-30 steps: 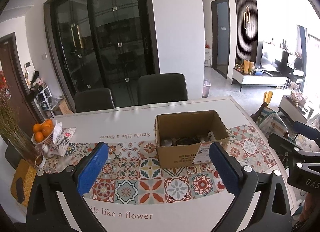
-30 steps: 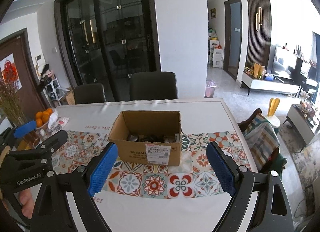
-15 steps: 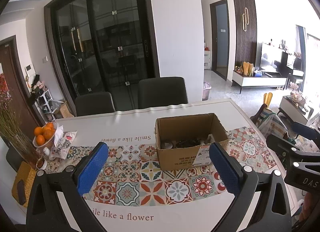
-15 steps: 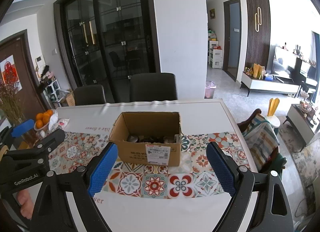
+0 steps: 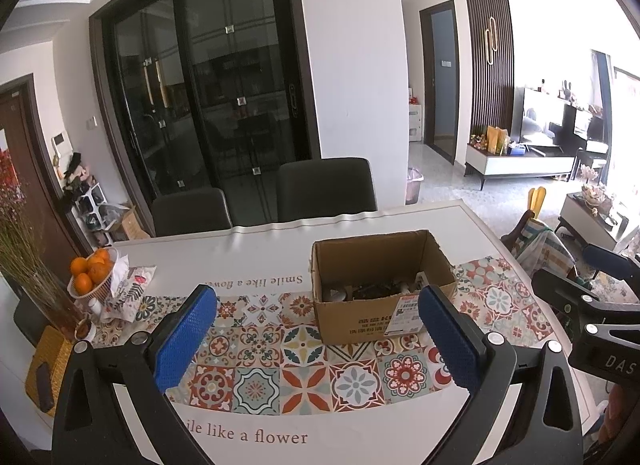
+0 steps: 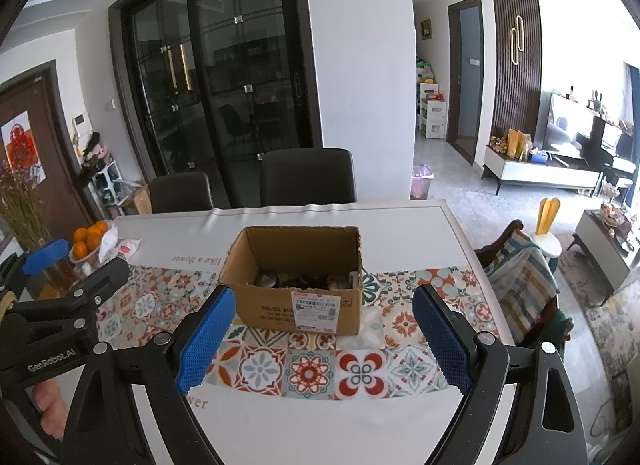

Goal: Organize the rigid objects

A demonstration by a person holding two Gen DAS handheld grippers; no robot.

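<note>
Cardboard box [image 6: 298,285] sits mid-frame on tiled tablecloth [image 6: 308,369], beyond right gripper [image 6: 320,339], untouched; left gripper [image 5: 316,335] likewise. Both spread wide, empty.

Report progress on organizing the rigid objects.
Done: nothing visibly sorted; the items lie jumbled in the open cardboard box. In hand: nothing; left gripper and right gripper are open and empty, short of the box. Left: all sorting.

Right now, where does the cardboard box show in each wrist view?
Left wrist: cardboard box sits right of centre, its label beside the right finger.
Right wrist: cardboard box sits at centre, between the fingers but beyond them.
Shared landmark: bowl of oranges at the table's left edge.
</note>
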